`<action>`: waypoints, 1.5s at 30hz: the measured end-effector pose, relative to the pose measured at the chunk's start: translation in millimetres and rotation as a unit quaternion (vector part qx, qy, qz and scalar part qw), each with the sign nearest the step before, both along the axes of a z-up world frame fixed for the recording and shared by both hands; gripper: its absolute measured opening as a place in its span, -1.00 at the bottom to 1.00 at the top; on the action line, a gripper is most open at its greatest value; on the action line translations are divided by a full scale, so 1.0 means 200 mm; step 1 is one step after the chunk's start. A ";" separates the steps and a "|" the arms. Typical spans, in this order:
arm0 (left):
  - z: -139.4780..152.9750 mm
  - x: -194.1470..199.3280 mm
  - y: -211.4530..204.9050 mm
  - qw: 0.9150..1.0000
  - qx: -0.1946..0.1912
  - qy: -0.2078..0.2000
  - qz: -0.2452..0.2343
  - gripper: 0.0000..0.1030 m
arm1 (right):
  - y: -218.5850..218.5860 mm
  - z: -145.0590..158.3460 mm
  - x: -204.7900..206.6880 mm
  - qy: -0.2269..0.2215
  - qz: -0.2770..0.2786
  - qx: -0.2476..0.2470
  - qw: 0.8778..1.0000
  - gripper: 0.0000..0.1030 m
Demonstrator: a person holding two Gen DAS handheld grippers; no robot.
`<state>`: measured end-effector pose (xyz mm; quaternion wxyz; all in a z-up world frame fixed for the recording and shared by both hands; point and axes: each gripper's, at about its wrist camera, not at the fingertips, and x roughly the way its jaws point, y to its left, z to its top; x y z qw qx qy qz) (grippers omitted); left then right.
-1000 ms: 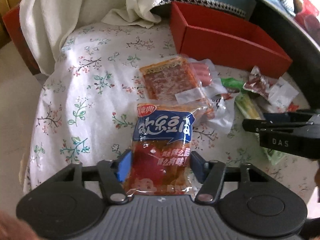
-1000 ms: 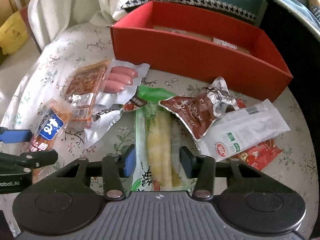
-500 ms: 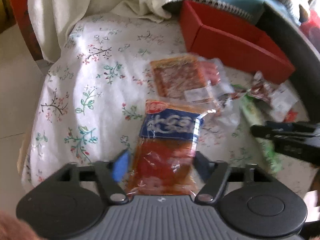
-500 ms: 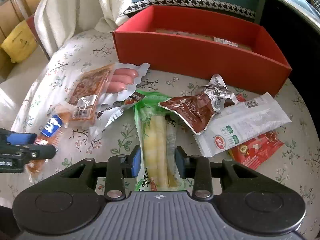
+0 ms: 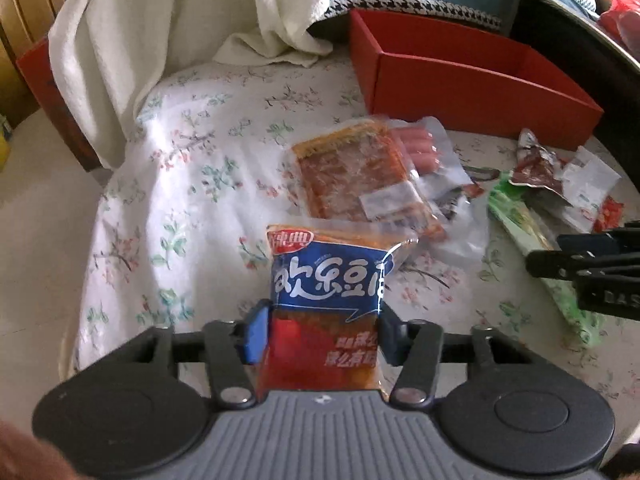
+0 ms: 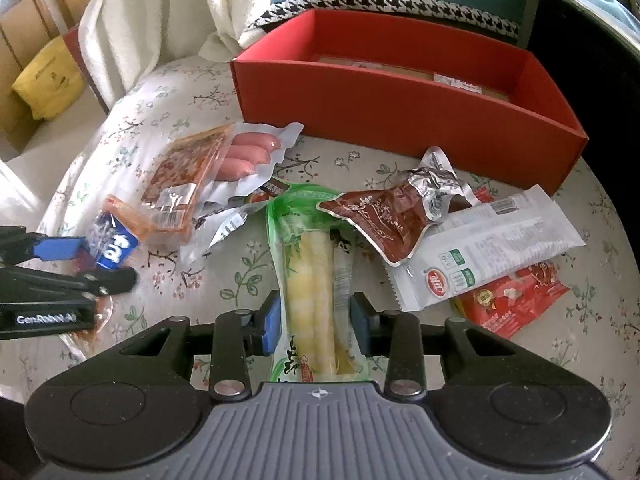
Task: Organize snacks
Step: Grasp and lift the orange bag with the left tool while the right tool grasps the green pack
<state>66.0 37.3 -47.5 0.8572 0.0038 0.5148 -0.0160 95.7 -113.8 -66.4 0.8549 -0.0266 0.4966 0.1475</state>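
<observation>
Left tongs (image 5: 322, 334) now clamped on blue-red packet (image 5: 326, 280), apparently lifted; right tongs (image 6: 316, 324) narrower around bamboo pack (image 6: 316, 280).

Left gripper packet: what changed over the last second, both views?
The left gripper closed on the blue-and-red snack packet and lifted its top edge off the floral tablecloth. The right gripper narrowed around the bamboo shoot pack, which still lies flat. The red box and other snacks stayed put.
</observation>
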 end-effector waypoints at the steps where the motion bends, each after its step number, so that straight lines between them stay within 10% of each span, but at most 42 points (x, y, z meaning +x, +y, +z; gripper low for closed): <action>1: 0.00 0.00 0.00 1.000 -0.008 0.002 0.007 -0.17 | 0.00 0.00 0.00 0.000 -0.001 0.000 1.000 -0.16; 10: 0.16 -0.01 -0.09 0.998 -0.040 -0.048 0.002 -0.18 | -0.09 0.11 -0.03 -0.021 -0.019 0.026 0.999 -0.19; 12: 0.19 0.01 -0.13 0.997 -0.041 -0.058 -0.005 -0.18 | -0.11 0.14 -0.03 -0.027 -0.019 0.039 0.999 -0.83; 16: 0.19 0.07 -0.17 0.997 -0.038 -0.065 -0.009 -0.18 | -0.11 0.19 -0.02 -0.044 -0.026 0.041 0.998 -0.85; 21: 0.20 0.10 -0.11 0.996 -0.063 -0.055 0.006 -0.17 | -0.13 0.13 0.04 -0.024 -0.038 0.028 0.999 -0.61; 27: 0.20 0.09 -0.07 0.995 -0.089 -0.044 0.006 -0.17 | -0.15 0.09 0.07 -0.009 -0.014 0.004 1.000 0.54; 32: 0.21 0.09 -0.07 0.994 -0.096 -0.043 -0.004 -0.17 | -0.09 0.04 0.11 0.018 0.005 0.002 1.000 0.29; 45: 0.24 0.09 -0.03 0.991 -0.125 -0.038 -0.006 -0.16 | -0.12 0.00 0.02 0.046 0.036 0.006 0.998 0.40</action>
